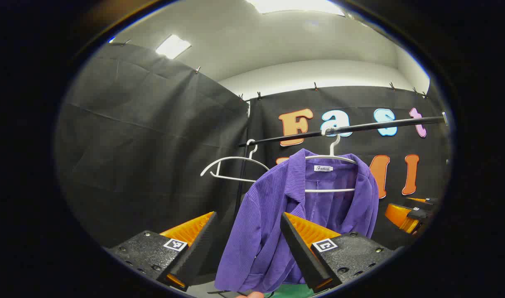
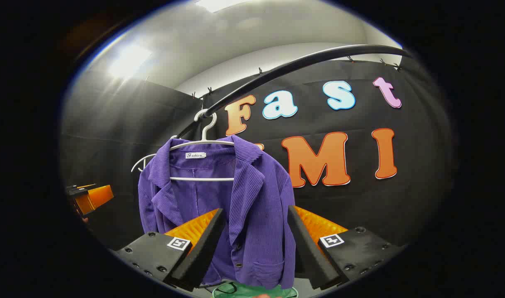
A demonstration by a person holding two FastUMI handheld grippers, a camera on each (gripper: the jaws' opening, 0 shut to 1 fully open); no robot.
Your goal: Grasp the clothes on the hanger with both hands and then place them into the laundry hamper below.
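A purple corduroy jacket (image 1: 273, 207) hangs on a white hanger (image 1: 331, 157) from a black rail (image 1: 360, 127). My left gripper (image 1: 248, 214) is open in front of the jacket's left sleeve, which shows in the gap between its fingers. In the right gripper view the same jacket (image 2: 252, 194) hangs on its hanger (image 2: 202, 142), and my right gripper (image 2: 256, 209) stands open before the jacket's front panel. Each gripper shows small at the edge of the other view: the right gripper (image 1: 405, 215) and the left gripper (image 2: 88, 198). A green hamper rim (image 2: 252, 291) peeks out below the jacket.
An empty white hanger (image 1: 231, 165) hangs on the rail left of the jacket. A black upright pole (image 1: 240, 178) holds the rail's left end. Black cloth walls close the booth at the back and left. A green edge (image 1: 295, 290) lies under the jacket.
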